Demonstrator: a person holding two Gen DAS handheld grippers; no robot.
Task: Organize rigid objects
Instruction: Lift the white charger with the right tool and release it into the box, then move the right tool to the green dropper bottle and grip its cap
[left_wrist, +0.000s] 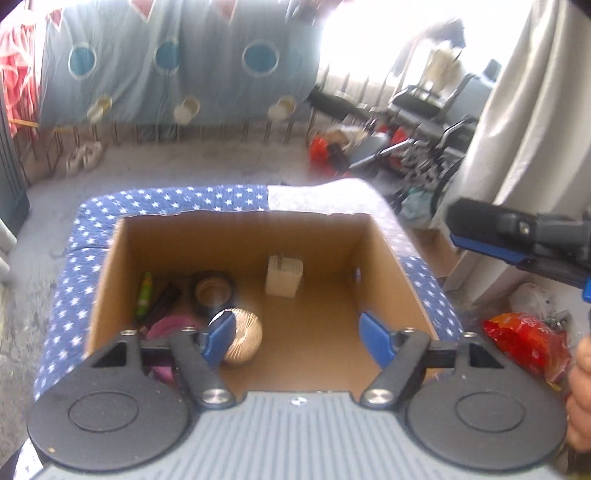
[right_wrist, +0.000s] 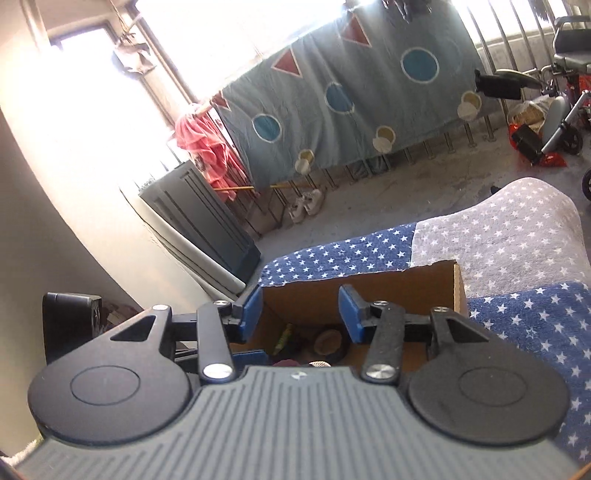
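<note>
An open cardboard box (left_wrist: 240, 240) sits on a star-patterned blanket (left_wrist: 70, 295). Inside lie a ball of twine (left_wrist: 245, 339), a roll of dark tape (left_wrist: 212, 291), a pale block (left_wrist: 283, 275), a green tube (left_wrist: 144, 295), a black pen (left_wrist: 164, 301) and something pink (left_wrist: 166, 325). My left gripper (left_wrist: 295, 328) hovers over the box, open, nothing between its pads. At the right, my right gripper's fingers (left_wrist: 480, 236) reach in above the box edge. In the right wrist view my right gripper (right_wrist: 301, 306) is open and empty over the box (right_wrist: 406, 291); the tape (right_wrist: 327, 341) shows below.
A red snack bag (left_wrist: 524, 339) lies right of the box, beside a person's hand (left_wrist: 581, 387). A wheelchair (left_wrist: 436, 122) and clutter stand at the back right, a pale curtain (left_wrist: 535, 110) nearer. A blue sheet (left_wrist: 166, 66) hangs on the railing. A dark cabinet (right_wrist: 207, 221) stands left.
</note>
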